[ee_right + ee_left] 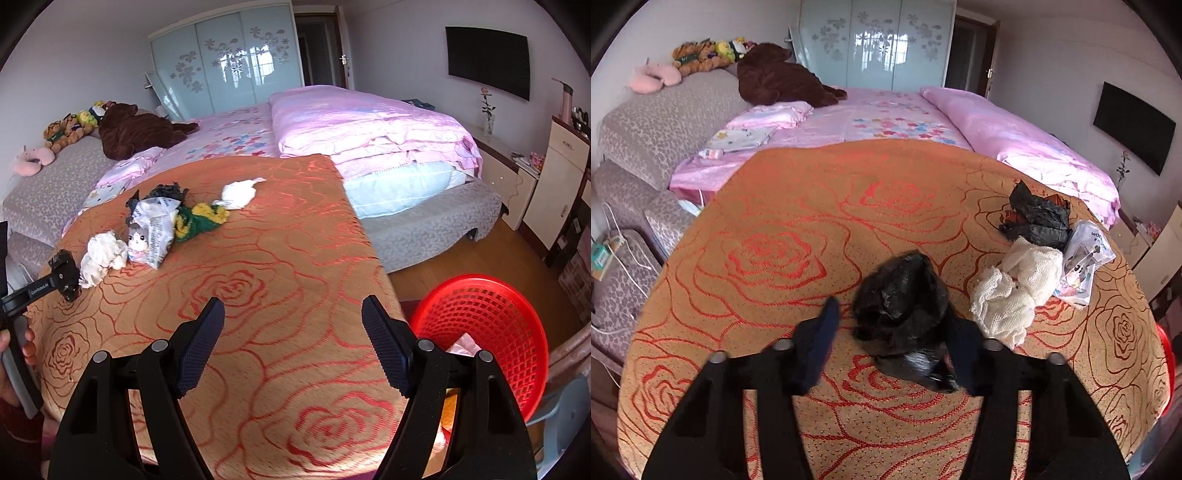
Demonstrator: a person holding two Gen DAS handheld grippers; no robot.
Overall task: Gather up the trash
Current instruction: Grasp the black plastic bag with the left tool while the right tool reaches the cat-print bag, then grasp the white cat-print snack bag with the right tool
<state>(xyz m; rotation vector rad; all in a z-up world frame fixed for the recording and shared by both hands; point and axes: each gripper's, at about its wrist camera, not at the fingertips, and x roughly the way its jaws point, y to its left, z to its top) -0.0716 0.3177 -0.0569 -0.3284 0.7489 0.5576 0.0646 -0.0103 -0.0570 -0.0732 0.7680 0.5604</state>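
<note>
A crumpled black plastic bag (905, 314) lies between the fingers of my left gripper (897, 328), which is open around it on the orange rose-patterned cover (812, 240). From the right wrist view the left gripper (66, 277) sits at the far left with the black bag at its tip. A cream cloth wad (1015, 291) (103, 254), a second black bag (1038, 218) (166, 192), a printed white wrapper (1086, 258) (153, 229), a green-yellow item (199, 218) and a white tissue (240, 192) lie on the cover. My right gripper (293, 343) is open and empty above the cover's near edge.
A red mesh basket (491, 325) stands on the floor right of the bed, with some items inside. Pink bedding (369, 129) and plush toys (140, 125) lie behind. Cabinets (554, 166) line the right wall.
</note>
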